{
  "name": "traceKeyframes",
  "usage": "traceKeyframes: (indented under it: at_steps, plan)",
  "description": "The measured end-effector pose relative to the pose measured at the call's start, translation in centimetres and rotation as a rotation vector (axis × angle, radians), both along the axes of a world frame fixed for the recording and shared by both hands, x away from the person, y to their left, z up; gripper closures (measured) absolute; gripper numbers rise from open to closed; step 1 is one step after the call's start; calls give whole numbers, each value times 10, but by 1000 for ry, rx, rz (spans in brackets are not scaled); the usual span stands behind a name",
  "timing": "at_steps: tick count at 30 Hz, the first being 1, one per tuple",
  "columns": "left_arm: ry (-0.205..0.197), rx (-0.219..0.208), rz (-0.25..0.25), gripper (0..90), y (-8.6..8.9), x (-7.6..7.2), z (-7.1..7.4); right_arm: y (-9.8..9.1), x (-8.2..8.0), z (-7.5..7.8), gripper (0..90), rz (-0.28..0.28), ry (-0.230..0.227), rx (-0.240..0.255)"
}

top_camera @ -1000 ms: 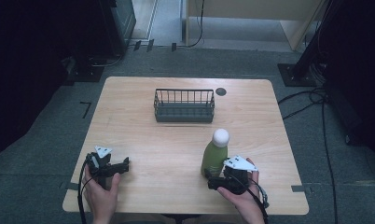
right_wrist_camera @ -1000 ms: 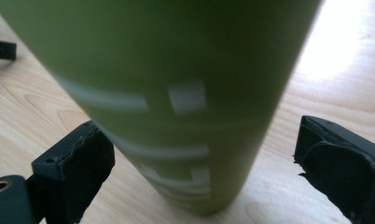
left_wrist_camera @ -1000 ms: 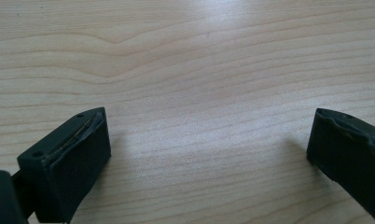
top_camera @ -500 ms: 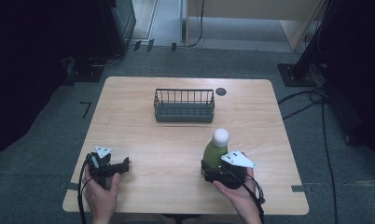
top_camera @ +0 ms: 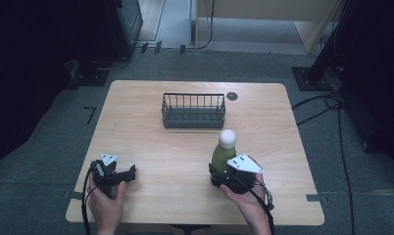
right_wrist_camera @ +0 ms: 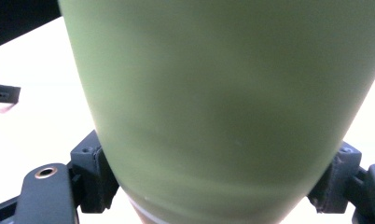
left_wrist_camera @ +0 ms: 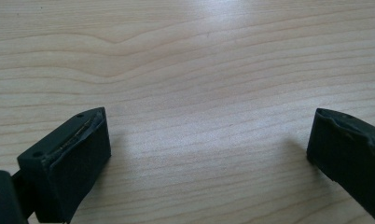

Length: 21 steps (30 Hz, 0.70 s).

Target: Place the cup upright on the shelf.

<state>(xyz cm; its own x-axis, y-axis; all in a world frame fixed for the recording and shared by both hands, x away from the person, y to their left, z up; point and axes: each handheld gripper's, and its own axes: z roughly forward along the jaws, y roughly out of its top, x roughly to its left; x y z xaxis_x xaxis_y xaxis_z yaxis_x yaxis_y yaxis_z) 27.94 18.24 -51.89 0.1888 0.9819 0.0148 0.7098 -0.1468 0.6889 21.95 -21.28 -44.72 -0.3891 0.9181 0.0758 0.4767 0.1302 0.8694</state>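
In the high view, a green bottle with a white round cap stands upright on the wooden table, in its near right part. The right gripper sits low at the bottle's base, one jaw on either side of it, held by the person's right hand. A second ago this gripper lay just to the right of the bottle with its jaws beside the base; half a second ago it had swung in against it; now the bottle stands between the jaws, and its place on the table has barely changed. The left gripper rests near the table's front left corner in the left hand, its jaws pointing right toward the bottle but well apart from it, unchanged from both earlier frames. A dark wire basket stands farther back, well beyond both sets of jaws, where it stood before.

In the left gripper view, the two black jaws of the left gripper are spread wide, with bare wood grain between and ahead of them; they grasp nothing.

In the right gripper view, the green bottle looms large between the jaws of the right gripper. Both pads press the lower body, left and right, so the jaws are clenched on the bottle. A pale band shows at the bottle's bottom edge. The table behind is washed out bright.
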Motion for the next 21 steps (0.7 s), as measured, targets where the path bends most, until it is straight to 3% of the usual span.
traceKeyframes:
  at_steps: [5,21]
  plan:
    - [-1,-1,0,0,0,0,0,0,5,6,199,-8,-5,36]
    - [-3,-3,2,0,0,0,0,21,37,33,199,21,-42,38]
